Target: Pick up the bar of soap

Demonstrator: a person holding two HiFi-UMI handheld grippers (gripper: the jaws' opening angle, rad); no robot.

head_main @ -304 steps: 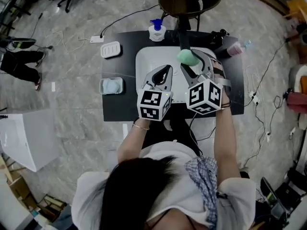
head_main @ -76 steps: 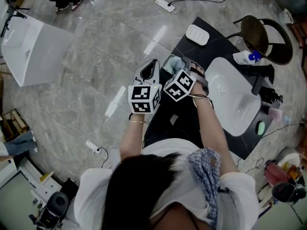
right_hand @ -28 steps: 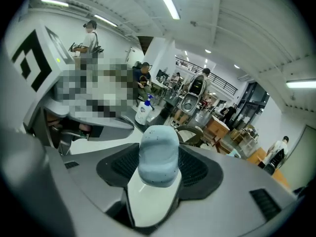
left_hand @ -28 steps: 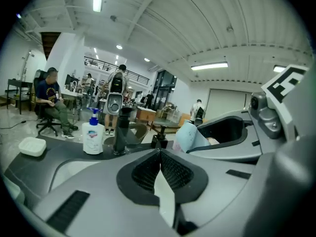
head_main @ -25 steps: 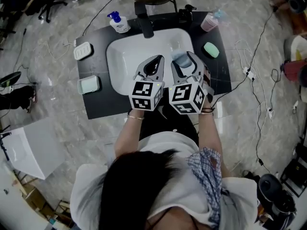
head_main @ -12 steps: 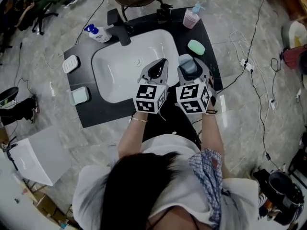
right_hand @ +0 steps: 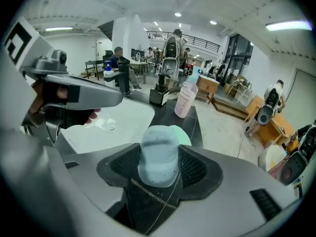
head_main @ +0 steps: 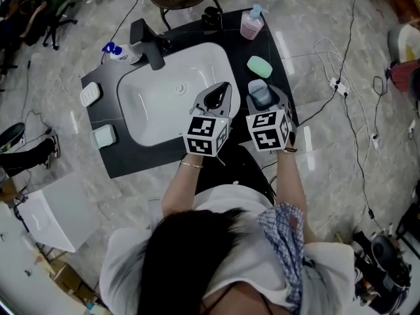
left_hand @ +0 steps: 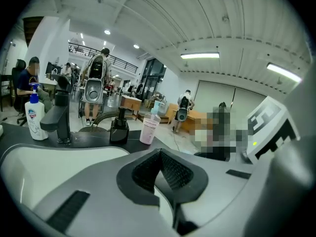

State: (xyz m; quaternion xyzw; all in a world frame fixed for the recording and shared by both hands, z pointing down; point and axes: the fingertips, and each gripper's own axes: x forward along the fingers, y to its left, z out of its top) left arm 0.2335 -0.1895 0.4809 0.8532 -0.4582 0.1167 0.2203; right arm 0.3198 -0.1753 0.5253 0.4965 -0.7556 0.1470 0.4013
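A pale blue bar of soap [right_hand: 159,154] stands upright between the pads of my right gripper [right_hand: 159,163], which is shut on it. In the head view that right gripper [head_main: 260,92] holds the pale blue soap [head_main: 259,94] above the black counter [head_main: 279,51], right of the white sink [head_main: 164,100]. A green bar of soap [head_main: 260,66] lies on the counter just beyond it, and the green bar [right_hand: 186,135] peeks out behind the held one. My left gripper [head_main: 222,90] hovers over the sink's right part, shut on nothing, its jaws [left_hand: 160,154] pressed together.
A black faucet [head_main: 147,41] stands behind the sink, with a pink pump bottle [head_main: 251,23] at the back right and a blue-capped bottle [head_main: 115,51] at the back left. Two soap dishes [head_main: 90,94] [head_main: 103,136] sit on the counter's left end. Cables run across the marble floor [head_main: 341,110].
The head view has swung and the counter now looks tilted. My right gripper with the pale blue soap has moved from over the basin to over the counter near the green bar.
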